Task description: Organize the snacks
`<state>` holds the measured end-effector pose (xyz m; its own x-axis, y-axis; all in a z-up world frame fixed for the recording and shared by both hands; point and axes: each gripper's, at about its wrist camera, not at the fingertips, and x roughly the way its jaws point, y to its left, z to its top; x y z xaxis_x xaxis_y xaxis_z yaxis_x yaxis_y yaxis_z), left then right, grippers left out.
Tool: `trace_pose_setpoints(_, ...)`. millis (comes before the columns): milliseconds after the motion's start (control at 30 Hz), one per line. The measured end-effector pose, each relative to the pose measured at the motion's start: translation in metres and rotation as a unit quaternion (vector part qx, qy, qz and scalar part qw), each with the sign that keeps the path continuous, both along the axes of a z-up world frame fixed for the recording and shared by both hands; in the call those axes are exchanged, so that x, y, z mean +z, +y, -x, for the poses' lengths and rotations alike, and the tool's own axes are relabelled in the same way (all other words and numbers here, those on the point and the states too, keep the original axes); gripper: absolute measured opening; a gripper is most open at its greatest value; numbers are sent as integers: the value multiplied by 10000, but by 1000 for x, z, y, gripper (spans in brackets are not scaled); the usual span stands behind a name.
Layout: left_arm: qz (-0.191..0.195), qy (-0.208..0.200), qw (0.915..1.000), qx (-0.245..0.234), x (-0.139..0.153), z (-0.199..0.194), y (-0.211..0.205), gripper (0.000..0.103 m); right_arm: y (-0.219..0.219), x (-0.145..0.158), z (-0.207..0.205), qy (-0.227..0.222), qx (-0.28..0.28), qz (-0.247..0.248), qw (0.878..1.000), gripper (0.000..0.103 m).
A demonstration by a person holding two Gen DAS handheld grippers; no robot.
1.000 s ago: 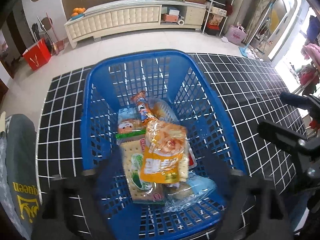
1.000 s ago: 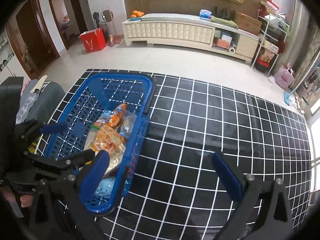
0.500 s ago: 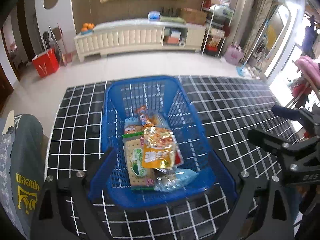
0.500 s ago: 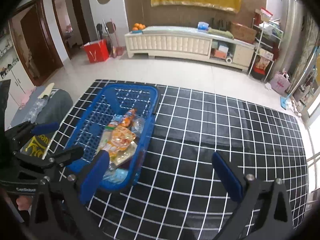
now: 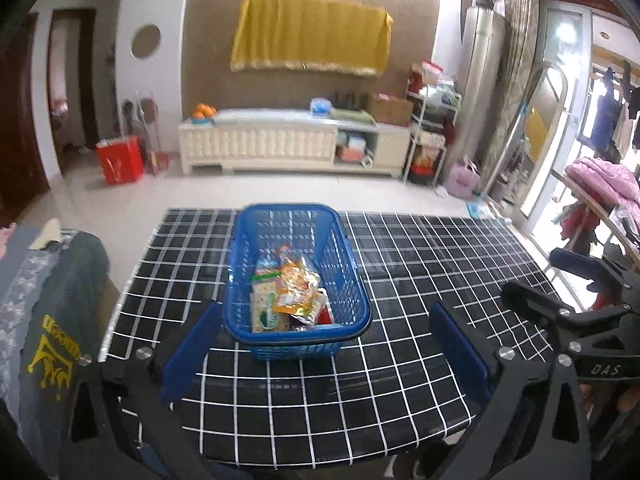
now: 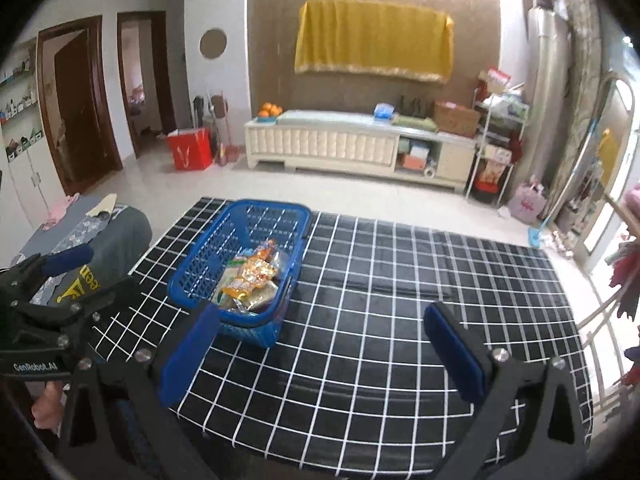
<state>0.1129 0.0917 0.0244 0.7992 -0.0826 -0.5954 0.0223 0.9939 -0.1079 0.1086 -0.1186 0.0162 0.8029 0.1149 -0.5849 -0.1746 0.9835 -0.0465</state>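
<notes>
Black gripper frames, blue pads, silver screws.

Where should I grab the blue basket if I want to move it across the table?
Grip the blue basket by its near rim, coming from the near side with the left gripper, which sits open in front of it. That thick, rounded rim is bare and faces the fingers, while the snack packets fill the inside, so a reach inward would probably snag them.

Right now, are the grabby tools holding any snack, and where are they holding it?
Nothing is held. The left tool and right tool both hang open over the black checked tablecloth; the snack packets lie in the blue plastic basket.
</notes>
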Motion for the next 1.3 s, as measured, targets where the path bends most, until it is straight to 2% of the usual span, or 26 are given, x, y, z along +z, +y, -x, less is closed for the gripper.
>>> trace_pose_setpoints(133, -88, -247, 9996, 61, 11, 33, -10, 102, -3, 8, 38, -467, -225, 143, 9986, 103)
trace_pose_setpoints(300, -297, -556, 9979, 166, 20, 67, -22, 102, -4, 17, 68, -811, -294, 189, 9961, 103)
trace_pose_setpoints(467, -327, -677, 9971, 115, 25, 86, -30, 102, -4, 16, 81, -841, -262, 144, 9960, 103)
trace_pose_setpoints(533, -448, -706, 9964, 159, 24, 90, -34, 102, -5, 14, 84, -816, -265, 137, 9962, 103)
trace_pose_setpoints(833, -395, -674, 9969, 32, 22, 95, -36, 102, -10, 10, 95, -800, -306, -21, 9963, 103)
trace_pose_setpoints(1300, -518, -766, 9957, 6, 24, 102, -41, 102, -14, 15, 102, -841, -329, -100, 9959, 103)
